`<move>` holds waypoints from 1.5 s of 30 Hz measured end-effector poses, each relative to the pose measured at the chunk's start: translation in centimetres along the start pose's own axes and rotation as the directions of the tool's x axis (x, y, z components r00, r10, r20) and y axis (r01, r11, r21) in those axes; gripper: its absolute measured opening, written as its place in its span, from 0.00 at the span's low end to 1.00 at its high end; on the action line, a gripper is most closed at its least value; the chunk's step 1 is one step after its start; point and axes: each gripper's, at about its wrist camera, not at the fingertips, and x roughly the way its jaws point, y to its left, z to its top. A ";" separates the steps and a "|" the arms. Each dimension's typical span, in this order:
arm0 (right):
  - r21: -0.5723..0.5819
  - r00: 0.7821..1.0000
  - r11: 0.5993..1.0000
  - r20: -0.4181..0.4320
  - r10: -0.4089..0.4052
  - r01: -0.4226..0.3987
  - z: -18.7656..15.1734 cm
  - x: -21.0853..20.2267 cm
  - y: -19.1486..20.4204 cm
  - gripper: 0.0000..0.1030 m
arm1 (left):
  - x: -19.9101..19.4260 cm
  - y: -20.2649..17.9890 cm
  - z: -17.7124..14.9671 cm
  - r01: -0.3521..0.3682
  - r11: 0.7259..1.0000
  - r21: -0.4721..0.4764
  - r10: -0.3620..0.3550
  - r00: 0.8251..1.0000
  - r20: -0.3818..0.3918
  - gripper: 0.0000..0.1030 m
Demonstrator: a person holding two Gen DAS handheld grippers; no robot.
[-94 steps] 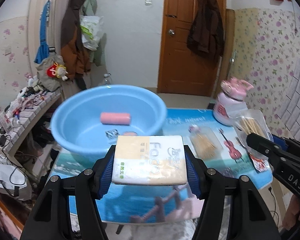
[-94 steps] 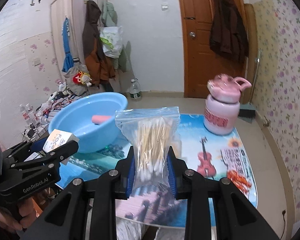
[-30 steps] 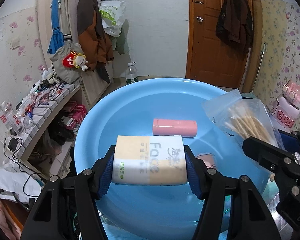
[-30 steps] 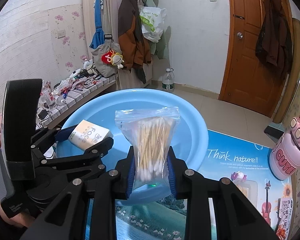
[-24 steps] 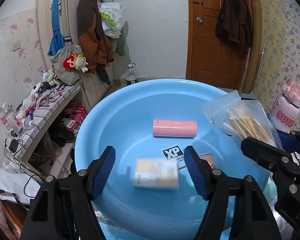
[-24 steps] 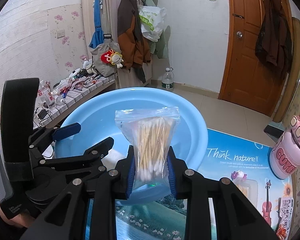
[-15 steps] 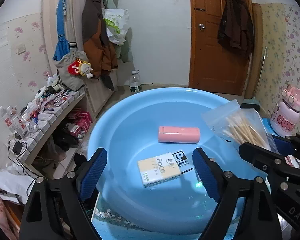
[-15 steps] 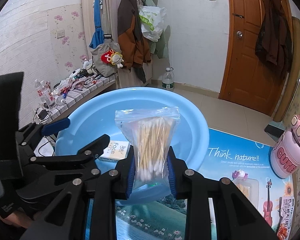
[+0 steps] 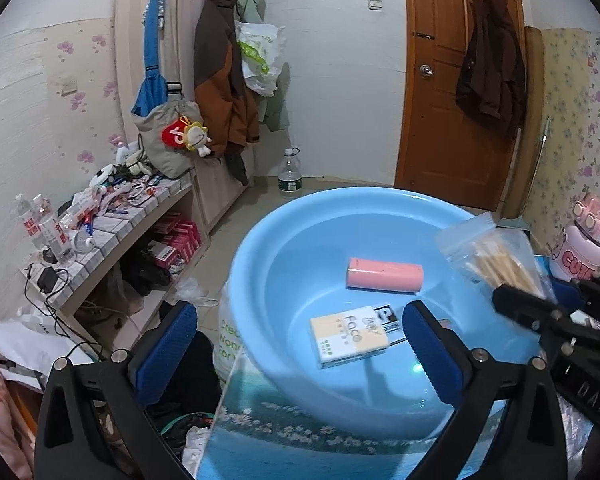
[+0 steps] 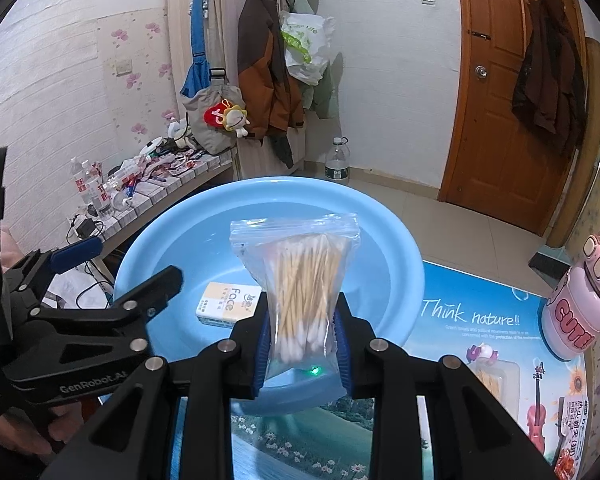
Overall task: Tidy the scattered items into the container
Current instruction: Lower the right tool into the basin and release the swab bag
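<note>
A blue basin [image 9: 340, 200] [image 10: 280, 184] stands on the table. In it lie a pack of tissues [image 9: 350, 336] [image 10: 228, 304], a pink cylinder [image 9: 385, 279] and a small black-and-white card. My left gripper [image 9: 296, 320] [image 10: 120, 270] hovers over the basin's near left rim. Its jaws are opening, spread wide, with nothing between them. My right gripper [image 10: 302, 344] is shut on a clear bag of cotton swabs [image 10: 302, 292] [image 9: 496, 256], held upright above the basin's near right side.
A pink bottle [image 10: 576, 308] stands at the table's right. A small clear pack [image 10: 490, 376] and a red packet [image 10: 572, 440] lie on the picture mat. A cluttered low shelf [image 9: 100, 216] runs along the left wall. A water bottle [image 9: 290, 180] stands on the floor.
My left gripper let go of the pack of tissues, which dropped into the basin. Its jaws spread wide and it drew back a little. The right gripper kept still with the bag.
</note>
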 end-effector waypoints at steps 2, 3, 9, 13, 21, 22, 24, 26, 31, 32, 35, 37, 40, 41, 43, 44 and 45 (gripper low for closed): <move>0.002 1.000 1.000 0.002 -0.002 0.002 0.1 0.0 0.0 0.28 | 0.0 0.6 -0.4 -0.017 1.000 -0.014 0.017 1.000 -0.008 1.00; 0.001 1.000 1.000 0.002 -0.003 0.003 0.2 0.1 0.0 0.28 | 0.1 1.0 -0.6 -0.021 0.999 -0.025 0.021 1.000 -0.014 1.00; -0.011 1.000 1.000 -0.014 0.015 -0.015 0.1 0.9 0.6 0.28 | 0.2 2.4 -0.8 -0.029 0.997 -0.066 0.028 0.999 -0.023 1.00; -0.003 0.999 1.000 -0.035 0.018 -0.018 -0.1 1.6 0.8 0.28 | -0.3 2.2 -0.7 -0.005 0.998 -0.063 0.004 1.000 -0.005 1.00; -0.015 0.997 1.000 -0.074 0.014 -0.015 -0.4 3.1 1.0 0.28 | 0.0 2.5 -1.0 0.009 0.997 -0.077 -0.010 1.000 -0.014 1.00; -0.016 0.997 1.000 -0.079 0.017 -0.019 -0.4 3.2 1.0 0.28 | 0.1 2.6 -1.0 0.010 0.997 -0.080 -0.011 1.000 -0.016 1.00; 0.000 0.995 1.000 -0.096 0.024 -0.024 -0.5 3.6 1.0 0.28 | 0.2 2.6 -1.0 0.009 0.997 -0.080 -0.011 1.000 -0.019 1.00; -0.002 0.995 1.000 -0.100 0.017 -0.018 -0.6 3.9 1.1 0.28 | 0.2 2.7 -1.1 0.011 0.997 -0.079 -0.012 1.000 -0.022 1.00; -0.029 0.994 1.000 -0.113 -0.002 -0.002 -0.7 4.5 1.7 0.28 | 0.1 2.7 -1.2 0.018 0.997 -0.082 -0.020 1.000 -0.023 1.00; -0.035 0.994 0.999 -0.112 -0.007 0.004 -0.8 4.5 1.9 0.28 | 0.1 2.8 -1.2 0.019 0.996 -0.082 -0.021 1.000 -0.022 1.00; -0.037 0.993 0.999 -0.115 -0.011 0.007 -0.9 4.7 2.0 0.30 | 0.0 2.8 -1.4 0.022 0.996 -0.084 -0.024 0.999 -0.022 1.00; -0.039 0.993 0.999 -0.114 -0.015 0.011 -0.8 4.7 2.4 0.38 | 0.0 2.9 -1.5 0.022 0.996 -0.088 -0.024 0.999 -0.025 1.00; -0.042 0.996 0.999 -0.087 -0.037 0.034 -0.6 3.8 2.1 0.63 | 0.0 3.0 -1.6 0.022 0.995 -0.097 -0.025 0.999 -0.029 1.00; -0.039 0.996 0.998 -0.078 -0.041 0.038 -0.6 3.5 2.0 0.64 | -0.1 3.0 -1.6 0.024 0.995 -0.099 -0.027 0.999 -0.030 1.00; -0.033 0.997 0.999 -0.071 -0.034 0.031 -0.5 3.2 1.7 0.65 | -0.2 3.0 -1.5 0.025 0.995 -0.099 -0.028 0.999 -0.028 1.00; -0.031 0.997 0.999 -0.066 -0.037 0.035 -0.4 2.9 1.6 0.65 | -0.3 3.0 -1.5 0.026 0.995 -0.097 -0.028 0.999 -0.025 1.00; -0.030 0.997 0.999 -0.062 -0.043 0.042 -0.4 2.8 1.5 0.65 | -0.5 2.9 -1.5 0.026 0.995 -0.095 -0.028 0.999 -0.022 1.00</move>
